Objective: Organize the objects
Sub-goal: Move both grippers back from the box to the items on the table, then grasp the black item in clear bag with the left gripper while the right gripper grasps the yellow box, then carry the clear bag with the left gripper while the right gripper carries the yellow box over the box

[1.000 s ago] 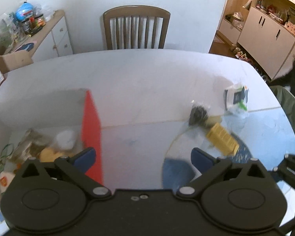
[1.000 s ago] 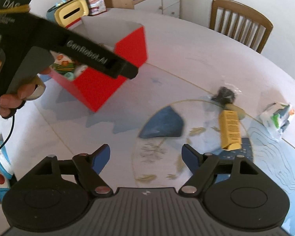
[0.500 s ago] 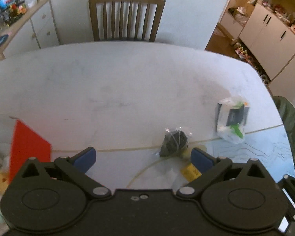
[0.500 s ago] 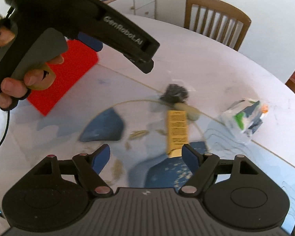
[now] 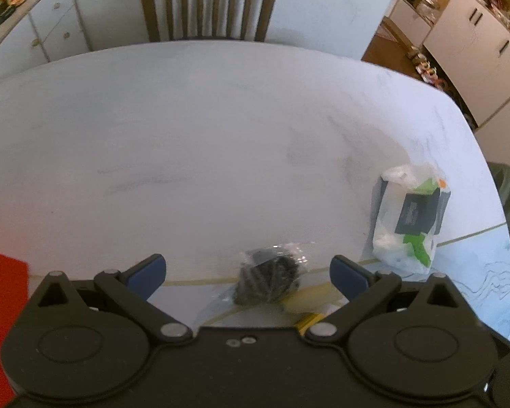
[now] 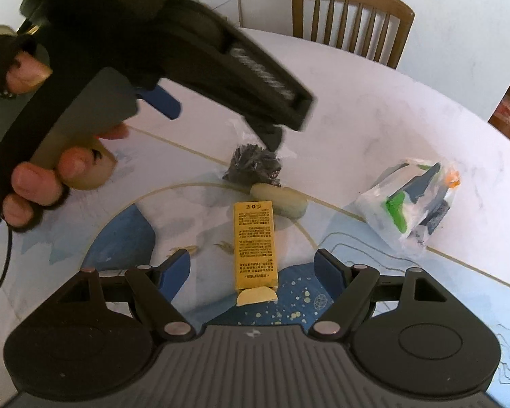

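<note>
A small clear bag of black pieces (image 5: 272,278) lies on the table between the open jaws of my left gripper (image 5: 248,272); it also shows in the right wrist view (image 6: 255,166), under the left gripper's body (image 6: 187,54). A yellow box (image 6: 255,241) lies lengthwise between the open jaws of my right gripper (image 6: 253,272). A beige oblong piece (image 6: 278,200) lies just beyond the box. A white plastic bag with green and dark packets (image 5: 409,217) sits to the right, also in the right wrist view (image 6: 411,204). Both grippers are empty.
The corner of a red box (image 5: 1,306) shows at the far left. A wooden chair (image 5: 207,3) stands behind the table's (image 5: 187,136) far edge. White cabinets (image 5: 476,51) stand at the right, a sideboard (image 5: 34,27) at the left.
My left gripper has swung right, away from the red box, and now sits over the bag of black pieces. My right gripper has moved up to the yellow box.
</note>
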`<state>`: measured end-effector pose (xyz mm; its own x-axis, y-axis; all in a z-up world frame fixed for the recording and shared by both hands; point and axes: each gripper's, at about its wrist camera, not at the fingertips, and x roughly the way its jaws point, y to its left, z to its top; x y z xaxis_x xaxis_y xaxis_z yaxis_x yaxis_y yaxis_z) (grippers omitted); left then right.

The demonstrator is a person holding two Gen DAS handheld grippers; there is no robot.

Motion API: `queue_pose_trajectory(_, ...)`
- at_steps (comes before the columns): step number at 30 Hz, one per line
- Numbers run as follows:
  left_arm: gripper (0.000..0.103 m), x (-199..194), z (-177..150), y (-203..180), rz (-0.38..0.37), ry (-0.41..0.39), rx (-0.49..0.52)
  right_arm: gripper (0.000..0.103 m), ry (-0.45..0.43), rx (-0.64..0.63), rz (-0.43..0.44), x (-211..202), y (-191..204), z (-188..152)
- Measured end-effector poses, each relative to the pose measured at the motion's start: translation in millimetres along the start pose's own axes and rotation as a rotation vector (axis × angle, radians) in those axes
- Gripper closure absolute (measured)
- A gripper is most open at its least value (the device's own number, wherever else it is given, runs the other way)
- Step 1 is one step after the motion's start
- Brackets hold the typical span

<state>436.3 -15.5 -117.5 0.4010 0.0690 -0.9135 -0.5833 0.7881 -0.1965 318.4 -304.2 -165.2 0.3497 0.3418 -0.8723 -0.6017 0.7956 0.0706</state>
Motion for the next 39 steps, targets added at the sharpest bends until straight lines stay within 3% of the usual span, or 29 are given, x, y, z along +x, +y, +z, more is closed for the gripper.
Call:
queue_pose_trajectory(5,0.005,15,-2,-4,0.004,0.016,0.006,0.023,0.004,0.015,-0.007,12,-6,2)
queue_pose_trajectory(8,0.014,21,-4,-4,0.007,0.025,0.007,0.024,0.002,0.008,-0.009,18,-7,1)
queue_pose_trajectory(12,0.027,23,-4,-4,0.013,0.026,0.025,0.037,0.012,-0.006,-0.012,25,-6,1)
queue_pose_trajectory(16,0.038,23,-3,-6,0.011,0.03,0.05,0.044,0.016,-0.018,-0.007,30,-4,0)
queue_pose_trajectory(22,0.058,16,-5,-7,0.01,0.019,0.064,0.067,0.016,-0.052,-0.015,32,1,-2)
queue_pose_trajectory(25,0.061,14,-6,-4,-0.003,0.017,0.05,0.072,0.009,-0.048,-0.011,30,2,-2)
queue_pose_trajectory(39,0.064,-19,-21,9,-0.032,0.001,0.031,0.073,0.007,0.02,0.026,6,4,-17)
